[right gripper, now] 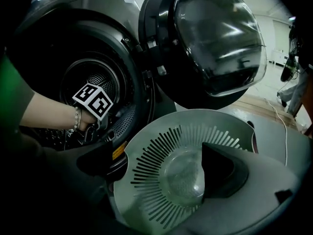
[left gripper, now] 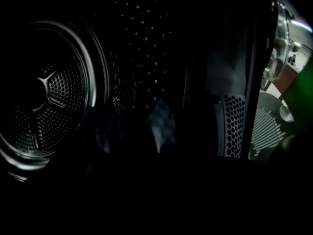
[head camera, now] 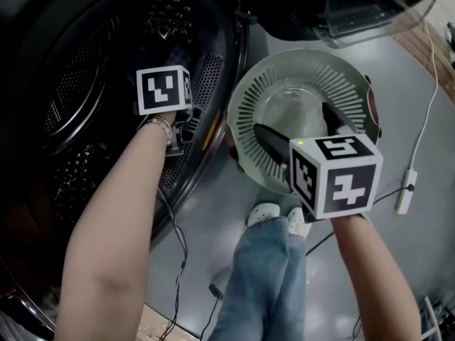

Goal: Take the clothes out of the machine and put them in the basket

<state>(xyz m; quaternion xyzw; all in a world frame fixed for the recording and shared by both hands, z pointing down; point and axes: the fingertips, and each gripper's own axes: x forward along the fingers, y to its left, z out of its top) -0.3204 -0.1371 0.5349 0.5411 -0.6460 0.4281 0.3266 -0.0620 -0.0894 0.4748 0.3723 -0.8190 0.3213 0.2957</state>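
Note:
My left gripper reaches down into the machine's dark drum [head camera: 85,84]; only its marker cube [head camera: 165,91] and the hand behind it show in the head view. In the left gripper view almost everything is black. A fold of bluish cloth [left gripper: 161,124] narrows to a point where the closed jaws meet. My right gripper [head camera: 293,119] hovers open over the round slotted basket [head camera: 249,91], and nothing is between its black fingers [right gripper: 225,173]. The basket [right gripper: 146,146] holds no clothes that I can see.
The machine's round glass door [head camera: 370,6] hangs open above the basket, close to its far rim. The perforated drum back [left gripper: 44,92] gleams at the left. A white cable with a plug [head camera: 407,190] lies on the grey floor at the right. The person's shoes [head camera: 277,215] stand by the basket.

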